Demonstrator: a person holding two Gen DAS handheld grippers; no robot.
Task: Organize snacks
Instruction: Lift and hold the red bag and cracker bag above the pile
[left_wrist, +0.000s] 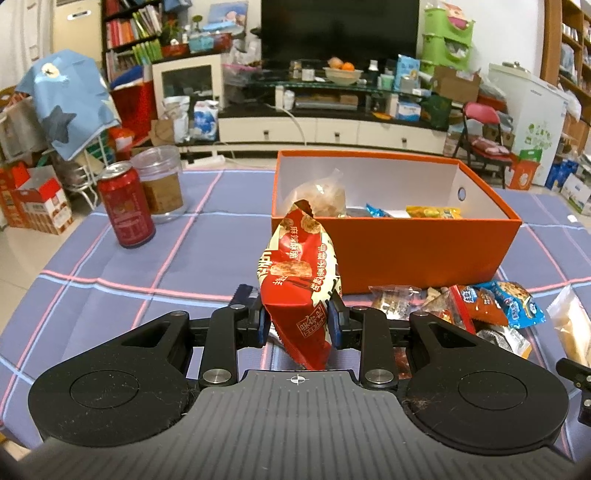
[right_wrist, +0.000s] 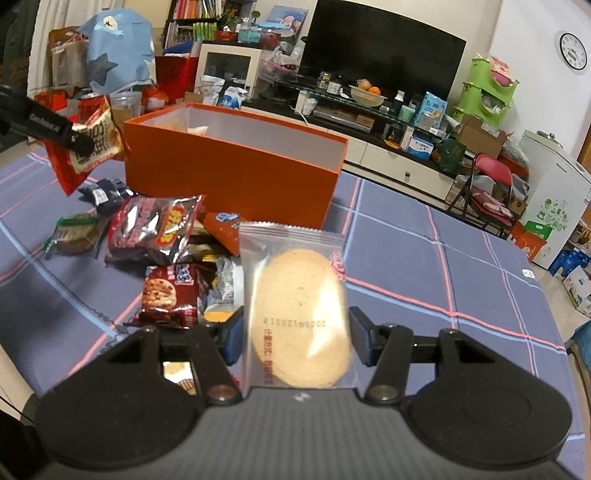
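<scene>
Orange cardboard box (left_wrist: 391, 254) waits open while both claws carry a snack each.

Left claw (left_wrist: 299, 321) pinches a red-and-cream crinkly snack packet (left_wrist: 299, 273) just in front of the box's near wall; right claw (right_wrist: 295, 336) clamps a clear plastic pouch holding a round pale cracker (right_wrist: 299, 314), near the box's right corner and above the checked purple cloth on the bench (right_wrist: 424, 266). A heap of loose wrapped snacks (right_wrist: 166, 251) lies against the box's front wall. To do this well, I would lift each packet clear over the rim before letting go, one side at a time, dropping into the bare part of the box.
</scene>
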